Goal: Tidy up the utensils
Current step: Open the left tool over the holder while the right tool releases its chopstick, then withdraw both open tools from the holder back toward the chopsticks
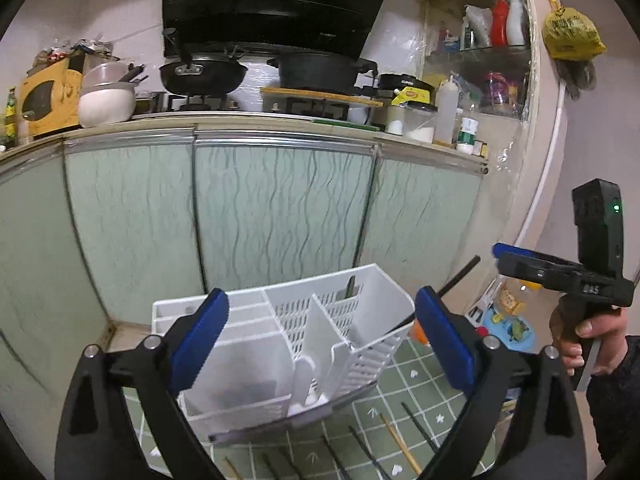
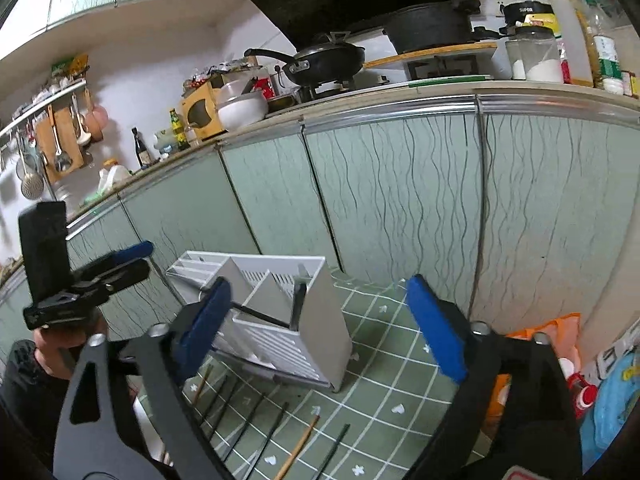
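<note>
Left wrist view: the left gripper (image 1: 320, 344) hangs with its jaws spread and nothing between them; the white utensil caddy (image 1: 304, 344) stands just beyond on the green tiled floor (image 1: 400, 392), already holding a black chopstick (image 1: 460, 276) that leans out at the right; loose chopsticks (image 1: 400, 444) lie near, below the jaws; the right gripper (image 1: 520, 264) shows at far right, its jaws seemingly pressed together and empty. The step in hand is likely picking a chopstick; doing it well means lowering squarely over one stick and pinching mid-length.

Right wrist view: the right gripper (image 2: 320, 328) looks spread and empty; the caddy (image 2: 288, 320) sits left of centre, the chopsticks (image 2: 280, 432) nearer.
</note>
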`<state>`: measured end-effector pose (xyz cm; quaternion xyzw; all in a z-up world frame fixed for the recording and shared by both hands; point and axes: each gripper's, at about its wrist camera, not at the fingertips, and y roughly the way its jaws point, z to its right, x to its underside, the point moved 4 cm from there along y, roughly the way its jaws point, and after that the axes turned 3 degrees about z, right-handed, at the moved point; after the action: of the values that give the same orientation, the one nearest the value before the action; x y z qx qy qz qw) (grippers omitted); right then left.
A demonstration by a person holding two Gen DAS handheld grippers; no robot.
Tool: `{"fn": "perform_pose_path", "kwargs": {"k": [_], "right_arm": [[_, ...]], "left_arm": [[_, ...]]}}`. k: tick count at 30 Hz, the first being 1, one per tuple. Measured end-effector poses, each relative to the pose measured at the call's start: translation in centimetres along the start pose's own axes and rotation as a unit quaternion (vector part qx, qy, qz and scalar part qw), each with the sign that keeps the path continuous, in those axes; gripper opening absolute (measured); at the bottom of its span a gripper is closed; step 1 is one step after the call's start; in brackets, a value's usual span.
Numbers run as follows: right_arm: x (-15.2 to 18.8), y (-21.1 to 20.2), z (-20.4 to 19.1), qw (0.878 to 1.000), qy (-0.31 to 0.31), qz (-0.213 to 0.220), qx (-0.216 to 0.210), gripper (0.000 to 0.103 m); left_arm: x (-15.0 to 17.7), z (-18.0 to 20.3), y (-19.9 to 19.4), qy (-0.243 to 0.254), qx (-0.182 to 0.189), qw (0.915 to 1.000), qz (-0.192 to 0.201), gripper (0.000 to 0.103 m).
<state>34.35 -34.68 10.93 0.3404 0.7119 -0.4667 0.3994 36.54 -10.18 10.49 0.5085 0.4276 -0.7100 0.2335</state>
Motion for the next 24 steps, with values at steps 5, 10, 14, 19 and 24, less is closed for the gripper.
{"fn": "perform_pose_path", "kwargs": {"k": [5, 10, 14, 19, 24], "right_arm": [[1.0, -1.1, -1.1, 1.000, -0.025, -0.012, 0.010, 0.095], [1.9, -2.9, -2.1, 0.999, -0.032, -0.011, 0.020, 0.095], [2.6, -4.0, -2.8, 0.998, -0.045, -0.014, 0.035, 0.095], [4.1, -5.6, -3.9, 0.996, -0.069, -0.017, 0.053, 0.095], [5.6, -6.9, -5.0, 0.995, -0.082, -0.022, 0.061, 0.095]], "left_arm": [[0.5, 0.6, -2.3, 0.010, -0.021, 0.9997, 0.001, 0.099], [1.0, 1.4, -4.5, 0.031, -0.042, 0.9986, 0.002, 0.099], [1.6, 2.0, -6.2, 0.043, -0.052, 0.9977, 0.007, 0.099], [2.7, 2.2, -8.1, 0.047, -0.077, 0.9959, 0.012, 0.099], [4.2, 2.0, -9.6, 0.048, -0.116, 0.9921, 0.004, 0.099]]}}
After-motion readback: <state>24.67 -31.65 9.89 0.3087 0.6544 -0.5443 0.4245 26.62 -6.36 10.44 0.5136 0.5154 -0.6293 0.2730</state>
